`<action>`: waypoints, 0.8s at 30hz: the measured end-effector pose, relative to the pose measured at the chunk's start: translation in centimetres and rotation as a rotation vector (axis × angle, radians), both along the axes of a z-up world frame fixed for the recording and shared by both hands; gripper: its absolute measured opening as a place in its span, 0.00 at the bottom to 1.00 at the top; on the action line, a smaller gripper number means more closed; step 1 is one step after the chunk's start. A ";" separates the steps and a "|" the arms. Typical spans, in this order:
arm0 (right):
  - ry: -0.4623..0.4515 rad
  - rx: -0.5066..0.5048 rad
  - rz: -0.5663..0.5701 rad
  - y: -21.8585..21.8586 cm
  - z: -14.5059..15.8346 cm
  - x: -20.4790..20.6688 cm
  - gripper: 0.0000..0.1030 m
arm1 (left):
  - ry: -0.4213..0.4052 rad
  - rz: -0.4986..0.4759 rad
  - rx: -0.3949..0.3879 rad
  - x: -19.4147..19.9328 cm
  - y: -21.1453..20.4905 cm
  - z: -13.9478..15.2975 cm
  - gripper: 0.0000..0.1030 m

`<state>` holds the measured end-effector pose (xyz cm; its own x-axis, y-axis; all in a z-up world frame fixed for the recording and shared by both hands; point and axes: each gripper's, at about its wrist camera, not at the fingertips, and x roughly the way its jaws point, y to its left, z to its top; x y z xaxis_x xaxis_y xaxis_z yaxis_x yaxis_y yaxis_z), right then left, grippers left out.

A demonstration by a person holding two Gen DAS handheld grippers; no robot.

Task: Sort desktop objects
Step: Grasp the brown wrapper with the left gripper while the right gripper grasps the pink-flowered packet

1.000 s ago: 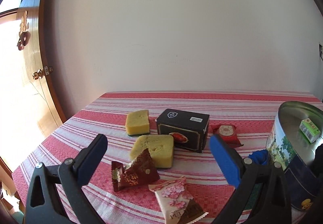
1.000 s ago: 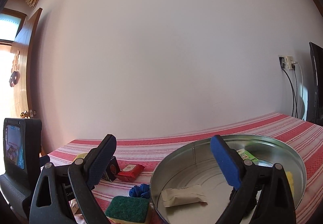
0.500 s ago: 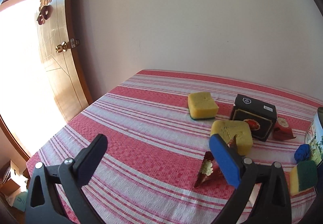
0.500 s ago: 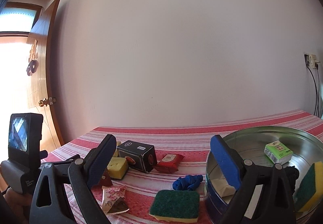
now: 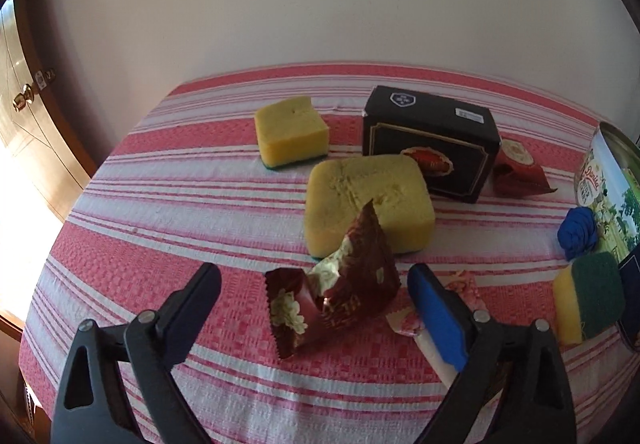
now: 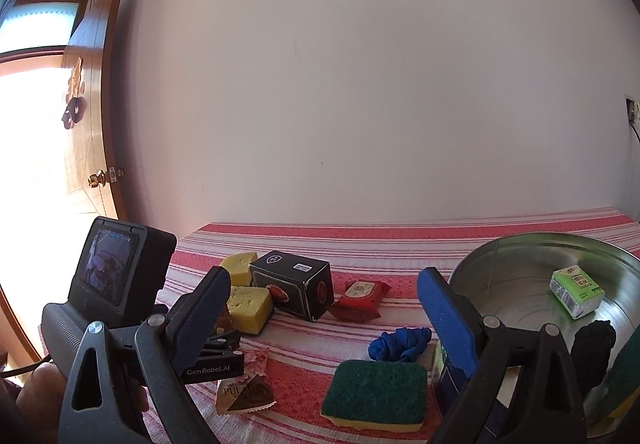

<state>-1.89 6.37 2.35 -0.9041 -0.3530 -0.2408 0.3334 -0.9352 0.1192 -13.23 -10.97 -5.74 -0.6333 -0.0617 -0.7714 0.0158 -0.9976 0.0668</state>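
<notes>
two closing fingers of the left gripper (image 5: 314, 294) straddle, without touching, the brown snack wrapper (image 5: 336, 294), probably light, crinkly and slippery, best pinched at its puffed middle; right gripper (image 6: 326, 294) gapes empty.

Glossy foil wrapper (image 5: 340, 284); porous foam sponge (image 5: 368, 200); woven cloth tablecloth (image 5: 180, 236); shiny metal tin (image 6: 532, 284).

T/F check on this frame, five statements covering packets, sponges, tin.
1. The left gripper brackets the dark red snack packet. True; jaws closing, pads not touching yet.
2. The black box lies inside the metal tin. False; it stands on the striped tablecloth.
3. A green carton sits in the tin. True.
4. The right gripper holds a sponge. False; it is empty.
5. The blue cloth ball rests on the table. True.
</notes>
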 end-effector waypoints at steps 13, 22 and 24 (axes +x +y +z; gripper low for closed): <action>-0.049 -0.043 -0.006 1.0 -0.1 -0.7 0.93 | 0.008 0.044 0.143 0.3 -2.1 -0.1 0.42; -0.123 0.105 0.166 -2.3 -0.7 -0.4 0.93 | 0.317 0.315 0.169 5.7 -5.4 3.5 0.33; -0.158 0.163 0.216 -3.9 -1.1 -0.6 0.92 | 0.370 0.339 0.170 6.6 -5.6 3.9 0.33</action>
<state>-2.51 2.51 1.26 -0.7592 -0.4782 -0.4415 0.5160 -0.8557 0.0393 -6.60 -16.57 -1.80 -0.8316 -0.2035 -0.5167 0.3309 -0.9288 -0.1667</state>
